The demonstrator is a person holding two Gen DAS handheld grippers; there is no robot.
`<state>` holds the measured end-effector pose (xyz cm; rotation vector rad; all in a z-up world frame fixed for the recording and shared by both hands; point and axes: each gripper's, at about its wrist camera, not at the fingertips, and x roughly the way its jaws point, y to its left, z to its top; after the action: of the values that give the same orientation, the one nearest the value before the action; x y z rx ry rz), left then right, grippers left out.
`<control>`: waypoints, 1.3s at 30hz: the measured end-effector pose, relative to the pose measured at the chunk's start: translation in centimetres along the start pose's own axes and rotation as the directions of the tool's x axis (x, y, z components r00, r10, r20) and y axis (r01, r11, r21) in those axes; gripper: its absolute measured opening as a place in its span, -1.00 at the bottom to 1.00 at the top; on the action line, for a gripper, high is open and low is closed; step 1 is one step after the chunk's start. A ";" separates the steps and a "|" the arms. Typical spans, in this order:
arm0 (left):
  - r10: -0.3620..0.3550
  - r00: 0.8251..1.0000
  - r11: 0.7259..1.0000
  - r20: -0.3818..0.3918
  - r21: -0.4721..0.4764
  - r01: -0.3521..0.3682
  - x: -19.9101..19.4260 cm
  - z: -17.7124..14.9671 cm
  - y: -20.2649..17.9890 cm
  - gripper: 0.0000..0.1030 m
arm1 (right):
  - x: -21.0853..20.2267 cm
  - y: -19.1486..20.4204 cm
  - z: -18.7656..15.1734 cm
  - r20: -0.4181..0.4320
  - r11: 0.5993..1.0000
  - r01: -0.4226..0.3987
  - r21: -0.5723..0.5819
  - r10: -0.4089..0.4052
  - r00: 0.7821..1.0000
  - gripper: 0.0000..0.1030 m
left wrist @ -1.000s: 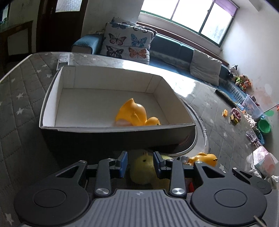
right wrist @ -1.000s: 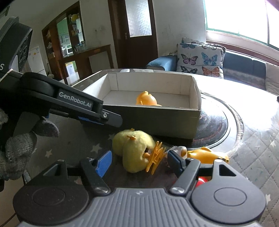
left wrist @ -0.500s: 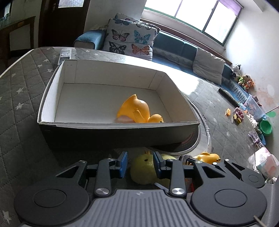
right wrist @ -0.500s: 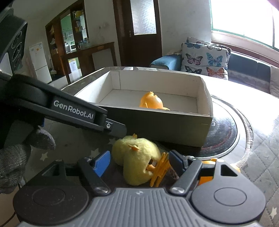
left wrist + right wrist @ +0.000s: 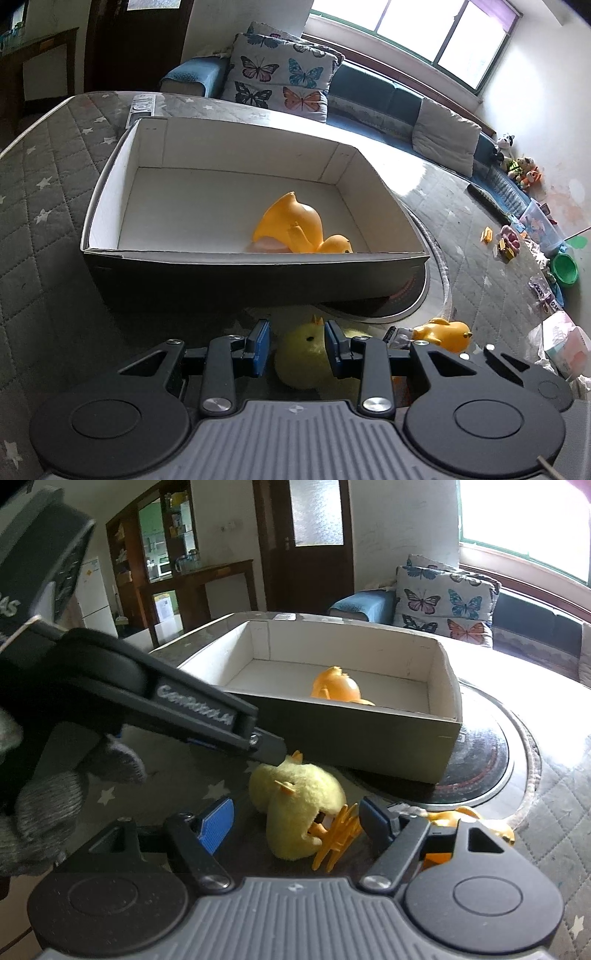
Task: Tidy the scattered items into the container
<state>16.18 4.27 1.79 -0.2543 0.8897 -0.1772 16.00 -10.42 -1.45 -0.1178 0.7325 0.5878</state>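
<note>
A yellow plush chick (image 5: 303, 354) lies on the table in front of the cardboard box (image 5: 236, 273). My left gripper (image 5: 297, 349) is open, its blue pads on either side of the chick's head. My right gripper (image 5: 295, 821) is open around the same chick (image 5: 295, 801), near its orange feet. In the right wrist view the left gripper's finger tip (image 5: 273, 751) reaches down to the chick's head. An orange rubber duck (image 5: 295, 229) lies inside the box (image 5: 373, 734). Another orange duck (image 5: 443, 332) lies on the table to the right.
The box rests partly on a round dark glass turntable (image 5: 484, 768). A remote (image 5: 142, 107) lies behind the box. A sofa with butterfly cushions (image 5: 280, 81) stands beyond the table. Toys and a green bowl (image 5: 565, 267) lie on the floor at the right.
Both grippers have moved closer to the chick and a little lower. The left gripper's finger tip now reaches the chick's head. The jaws stay open.
</note>
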 end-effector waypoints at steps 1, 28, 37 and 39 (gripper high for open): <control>0.001 1.000 1.000 -0.002 -0.001 -0.001 0.0 0.0 0.0 -0.31 | -0.1 0.1 -0.1 -0.002 1.000 -0.007 -0.004 0.007 1.000 0.50; -0.008 0.998 0.987 -0.054 -0.162 -0.001 2.2 1.5 1.4 -0.28 | 2.5 -0.9 0.1 -0.044 1.000 0.026 0.002 -0.026 0.999 0.36; -0.021 0.998 0.983 -0.062 -0.186 0.009 2.8 1.8 1.7 -0.27 | 1.9 -0.7 -0.1 -0.061 0.999 -0.041 0.009 0.041 0.997 0.35; -0.023 0.998 0.982 -0.063 -0.187 0.010 2.8 1.9 1.7 -0.27 | 1.8 -0.9 0.0 -0.052 0.999 -0.044 0.022 0.045 0.998 0.36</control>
<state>19.45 5.46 0.34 -0.4324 0.9701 -0.1179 17.57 -10.37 -2.73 -0.0977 0.7937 0.6210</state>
